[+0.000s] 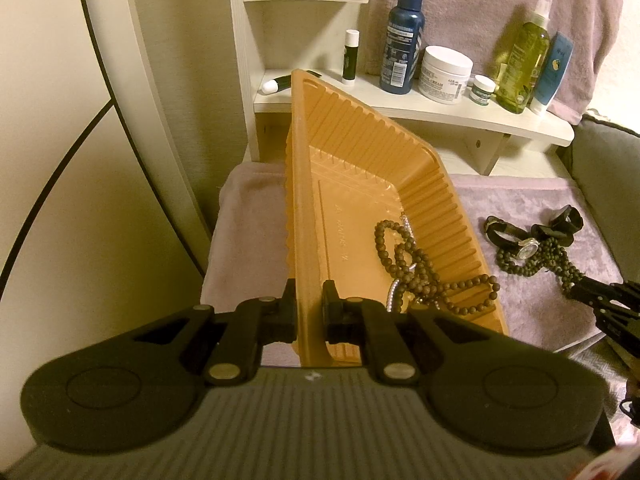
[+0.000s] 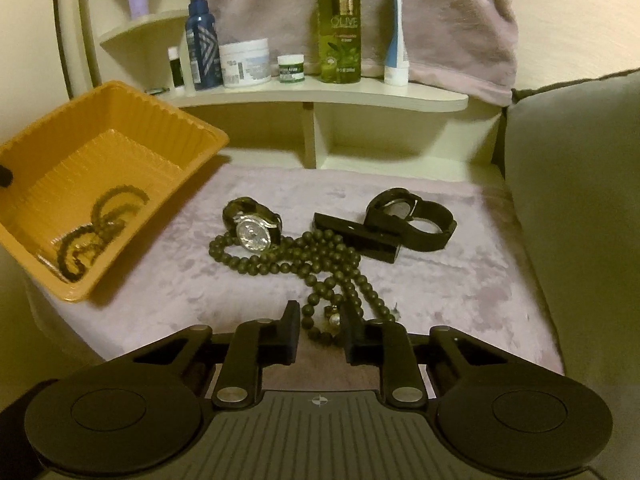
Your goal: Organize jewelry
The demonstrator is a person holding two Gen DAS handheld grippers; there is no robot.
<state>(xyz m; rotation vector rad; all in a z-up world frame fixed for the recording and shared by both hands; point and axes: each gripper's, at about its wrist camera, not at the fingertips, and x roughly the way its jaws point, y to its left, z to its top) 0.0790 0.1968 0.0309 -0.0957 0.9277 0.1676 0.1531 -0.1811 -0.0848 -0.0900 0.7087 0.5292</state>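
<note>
Right wrist: two watches point(image 2: 256, 226); fingers point(image 2: 290, 328) narrow around one bead necklace point(image 2: 320, 264).

We count one orange ribbed plastic tray point(image 2: 120, 120); in it, one brown bead strand point(image 1: 424, 276) and one silver chain point(image 1: 394, 300); on the cloth, one crystal-faced wristwatch point(image 2: 254, 232), two black wristbands point(image 2: 412, 216), one dark bead necklace point(image 2: 320, 264); on the shelf, two bottles point(image 2: 339, 20), two jars point(image 2: 245, 62), two lip balms point(image 1: 351, 54), one tube point(image 2: 397, 36).
</note>
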